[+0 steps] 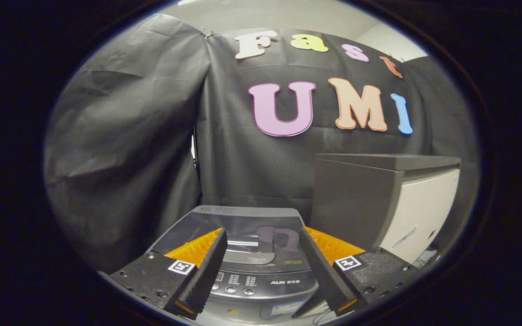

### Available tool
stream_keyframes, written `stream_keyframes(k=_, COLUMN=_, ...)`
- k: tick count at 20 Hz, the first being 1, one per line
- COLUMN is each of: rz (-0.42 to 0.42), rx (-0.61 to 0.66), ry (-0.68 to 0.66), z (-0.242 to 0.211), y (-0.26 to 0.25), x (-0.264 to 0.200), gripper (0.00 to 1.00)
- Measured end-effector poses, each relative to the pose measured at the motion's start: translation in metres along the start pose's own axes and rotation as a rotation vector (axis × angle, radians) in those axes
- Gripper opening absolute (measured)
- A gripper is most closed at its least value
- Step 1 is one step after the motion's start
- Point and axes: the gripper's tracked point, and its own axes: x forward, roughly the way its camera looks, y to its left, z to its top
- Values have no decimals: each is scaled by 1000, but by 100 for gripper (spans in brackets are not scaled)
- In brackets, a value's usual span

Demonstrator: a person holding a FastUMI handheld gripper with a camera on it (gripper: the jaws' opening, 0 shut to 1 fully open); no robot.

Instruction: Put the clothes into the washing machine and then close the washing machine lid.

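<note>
Fingers spread and grasping nothing, the gripper (pixel 261 276) is hovering over the grey top-loading washing machine (pixel 247 253) — its glossy glass lid (pixel 243 228), likely rigid and slippery, best taken at the near edge.

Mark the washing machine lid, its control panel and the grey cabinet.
washing machine lid (pixel 247 226): gripper view, glossy closed top.
control panel (pixel 261 281): gripper view, front strip between the fingers.
grey cabinet (pixel 354 199): gripper view, dark side wall.

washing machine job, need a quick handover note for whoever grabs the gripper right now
Gripper: open, holding nothing, held above the front of the washing machine.
Washing machine: below and between the fingers, glass lid lying flat and shut, control panel nearest the gripper. A grey and white cabinet stands beside it.
Done: lid is down; whether clothes are inside cannot be told through the reflective lid.
Left: confirm the load; if it is not in, open, load, close.
</note>
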Motion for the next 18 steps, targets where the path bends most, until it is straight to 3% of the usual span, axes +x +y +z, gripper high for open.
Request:
stream_keyframes(k=3, rz=-60, rx=1, ry=24, z=4, y=-10, x=-18, gripper=97)
stream_keyframes(k=7, rz=-3, rx=-2, ry=12, z=23, y=4, x=-44, gripper=97)
stream_keyframes(k=18, rz=-40, rx=-34, ry=-103, z=76, y=-26, x=-140, gripper=97)
